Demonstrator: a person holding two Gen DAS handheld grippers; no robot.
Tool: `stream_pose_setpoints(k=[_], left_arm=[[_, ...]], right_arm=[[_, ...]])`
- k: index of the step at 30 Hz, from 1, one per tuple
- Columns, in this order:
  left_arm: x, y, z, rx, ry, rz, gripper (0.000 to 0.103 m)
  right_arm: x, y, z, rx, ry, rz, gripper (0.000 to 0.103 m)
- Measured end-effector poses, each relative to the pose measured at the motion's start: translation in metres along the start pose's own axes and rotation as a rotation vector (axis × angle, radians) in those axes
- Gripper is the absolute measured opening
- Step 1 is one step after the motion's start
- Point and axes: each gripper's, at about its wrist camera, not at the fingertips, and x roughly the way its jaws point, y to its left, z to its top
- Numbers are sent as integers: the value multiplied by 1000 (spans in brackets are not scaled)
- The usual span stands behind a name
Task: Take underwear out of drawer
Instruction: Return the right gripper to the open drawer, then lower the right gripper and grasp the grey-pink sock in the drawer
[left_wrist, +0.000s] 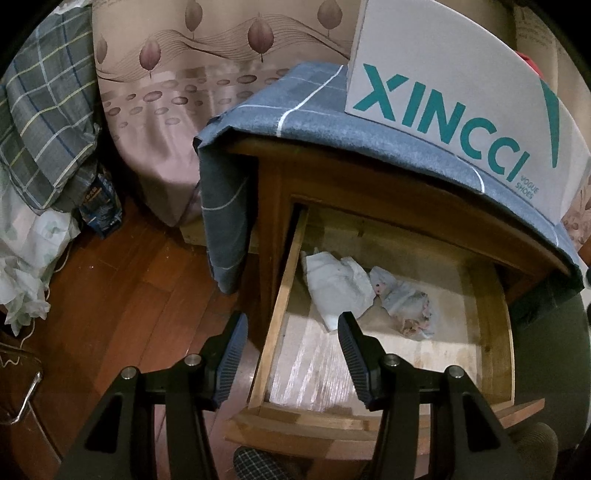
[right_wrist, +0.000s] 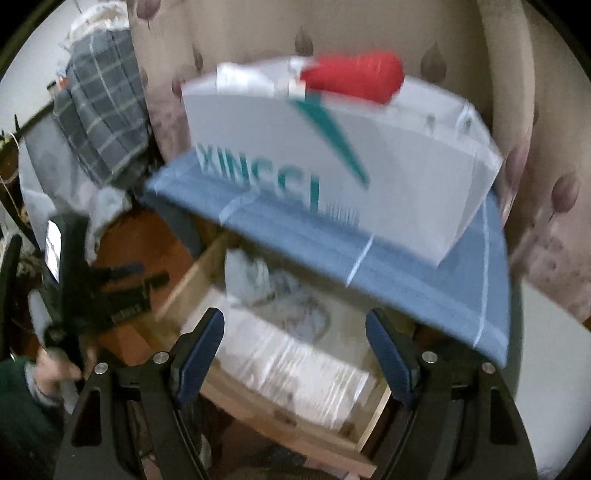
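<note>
Two pieces of underwear (left_wrist: 338, 286) lie side by side, apparently touching, in the open drawer (left_wrist: 280, 317) below the box (left_wrist: 461, 96).

Both wrist cams look steeply down, close; L from drawer (left_wrist: 388, 354) front-left, R front-right.

White shoe box (left_wrist: 461, 92) on the cloth-covered nightstand (left_wrist: 295, 177) bore "XINCCI" in large teal capitals on its front face, with small teal "VOGUE SHOES" at the word's right end. Right wrist view: same box (right_wrist: 332, 166), lettering blurred, "XINCCI" only partly legible. Blue packet (left_wrist: 101, 206) on the floor left of the nightstand: print unreadable.
</note>
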Motion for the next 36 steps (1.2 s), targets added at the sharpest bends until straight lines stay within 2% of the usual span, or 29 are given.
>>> stream_pose_setpoints(k=[5,10,14,22,28,34,36], left_arm=[[1,0,0,1,6,3,52],[1,0,0,3,8,2,52],[1,1,0,0,10,-2,52],[3,7,3,-28,19,-19,52],[4,11,4,-46,21,-34,52],[6,13,4,-51,29,-43,52],[7,13,4,-54,31,-47,52]], right_arm=[[30,4,-12,-26,73,-1,77],[62,14,-16,-130,122,-12,74],[80,17,-15,-164,138,-8,67],[130,25,-12,-283,197,-12,62],[167,36,-13,-409,233,-19,62],[193,45,-16,-510,215,-53,62],[203,49,-19,-553,235,-55,62]])
